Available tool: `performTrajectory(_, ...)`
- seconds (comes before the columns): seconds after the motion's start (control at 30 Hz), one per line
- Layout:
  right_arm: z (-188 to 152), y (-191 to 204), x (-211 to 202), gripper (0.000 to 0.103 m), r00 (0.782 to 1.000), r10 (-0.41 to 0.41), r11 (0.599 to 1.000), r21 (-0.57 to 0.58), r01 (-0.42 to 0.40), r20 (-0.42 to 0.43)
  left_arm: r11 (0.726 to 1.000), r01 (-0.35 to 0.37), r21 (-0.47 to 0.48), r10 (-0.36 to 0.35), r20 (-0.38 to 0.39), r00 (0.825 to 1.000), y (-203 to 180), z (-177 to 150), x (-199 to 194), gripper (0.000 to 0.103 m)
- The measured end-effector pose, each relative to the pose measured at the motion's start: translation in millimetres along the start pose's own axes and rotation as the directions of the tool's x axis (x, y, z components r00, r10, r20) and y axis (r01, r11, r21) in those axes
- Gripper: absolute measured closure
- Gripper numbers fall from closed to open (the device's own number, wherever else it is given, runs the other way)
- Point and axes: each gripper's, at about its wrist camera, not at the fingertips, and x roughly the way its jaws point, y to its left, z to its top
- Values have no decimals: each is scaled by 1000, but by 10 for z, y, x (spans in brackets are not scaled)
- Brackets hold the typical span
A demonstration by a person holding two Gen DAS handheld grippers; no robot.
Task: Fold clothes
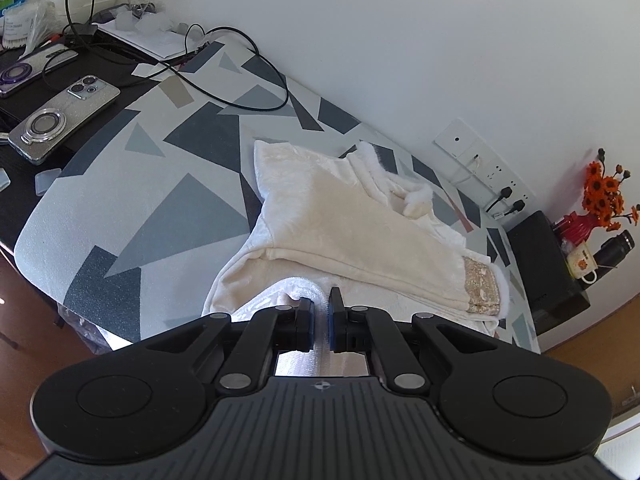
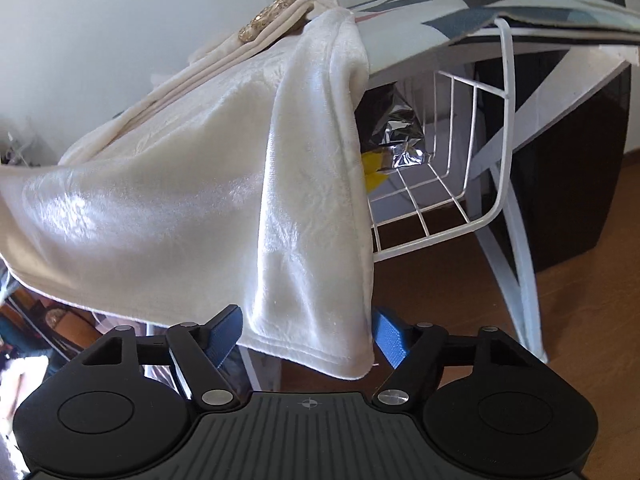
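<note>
A cream plush garment (image 1: pixel 344 216) with a gold sequin cuff (image 1: pixel 482 288) lies folded on an ironing board (image 1: pixel 160 168) covered in grey triangles. In the left wrist view my left gripper (image 1: pixel 320 312) is shut on a ridge of the garment's near edge. In the right wrist view a part of the garment (image 2: pixel 208 200) hangs over the board's edge (image 2: pixel 440 28). My right gripper (image 2: pixel 308 332) stands open below the board, its blue pads (image 2: pixel 226 330) on either side of the hanging hem, not pressing on it.
Two phones (image 1: pixel 64 120) and cables (image 1: pixel 248 76) lie on a black desk at the board's left end. Wall sockets (image 1: pixel 492 176), a black box (image 1: pixel 544 268), orange flowers (image 1: pixel 604 196) and a mug stand at the right. A white wire basket (image 2: pixel 460 152) hangs under the board above a wooden floor.
</note>
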Motion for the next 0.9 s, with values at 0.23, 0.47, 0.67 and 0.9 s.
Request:
performTrajectory(0.23,-19,-102,-291,96,994,106,977,183,-108,22,1000,23,3,-23,3,1000,-15,-18,-9,97)
performTrajectory(0.47,244,-11,-1375,97,972,207,948,224,-227,109,984,115,-137,-112,35,993,241,-118,-158,97)
performTrajectory(0.67,996,164,-2119,97,924,283,934,144,-326,256,951,187,-247,-171,86,981,458,-264,-317,97)
performTrajectory(0.9,1367,443,-2117,97,933,319,939,78,-335,168,904,208,-373,-175,119,977,774,-480,-460,97)
